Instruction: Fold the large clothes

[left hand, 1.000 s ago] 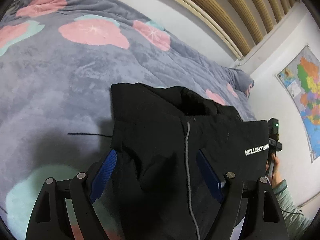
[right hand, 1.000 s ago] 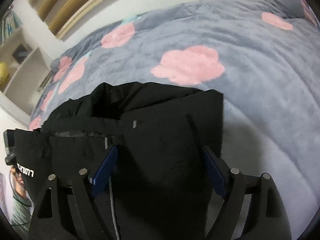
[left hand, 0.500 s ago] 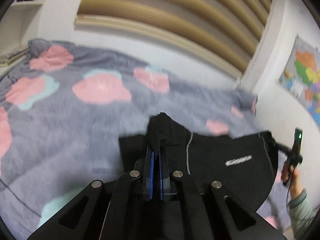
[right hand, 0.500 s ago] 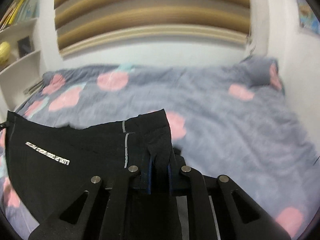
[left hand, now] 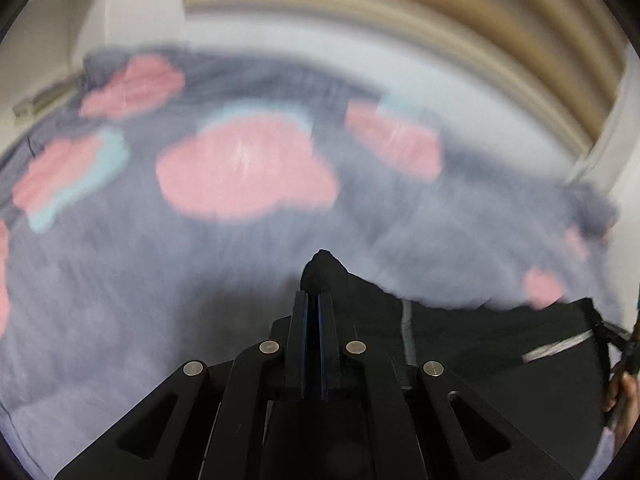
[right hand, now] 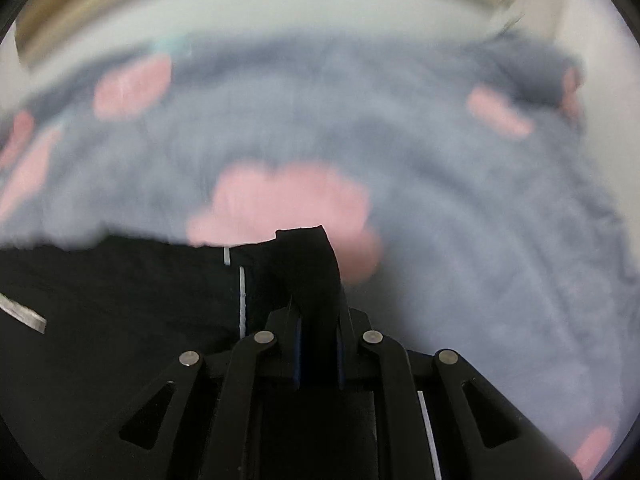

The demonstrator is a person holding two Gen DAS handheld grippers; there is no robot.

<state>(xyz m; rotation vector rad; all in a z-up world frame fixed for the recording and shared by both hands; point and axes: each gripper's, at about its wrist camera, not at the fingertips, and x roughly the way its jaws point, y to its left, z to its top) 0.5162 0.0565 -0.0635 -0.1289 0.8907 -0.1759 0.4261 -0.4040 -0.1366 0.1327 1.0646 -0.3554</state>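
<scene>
A large black garment [left hand: 480, 344] with thin grey stripes and a white printed strip hangs stretched between my two grippers, above the bed. My left gripper [left hand: 313, 300] is shut on one corner of it; a tuft of black cloth sticks out past the fingertips. My right gripper [right hand: 318, 320] is shut on the other corner of the black garment [right hand: 120, 300], with a fold of cloth bulging up between the jaws. Both views are blurred by motion.
A grey-blue bedspread [left hand: 160, 280] with pink and teal blotches covers the bed below; it also shows in the right wrist view [right hand: 480, 240]. A white wall with wooden slats [left hand: 480, 28] is behind. A shelf [left hand: 52, 52] stands at the left. A person's hand [left hand: 618, 388] shows at the right edge.
Both grippers went from open over the lying garment to shut on its corners and lifted it off the bed. In the last half second the views swung and blurred; the garment hangs taut.
</scene>
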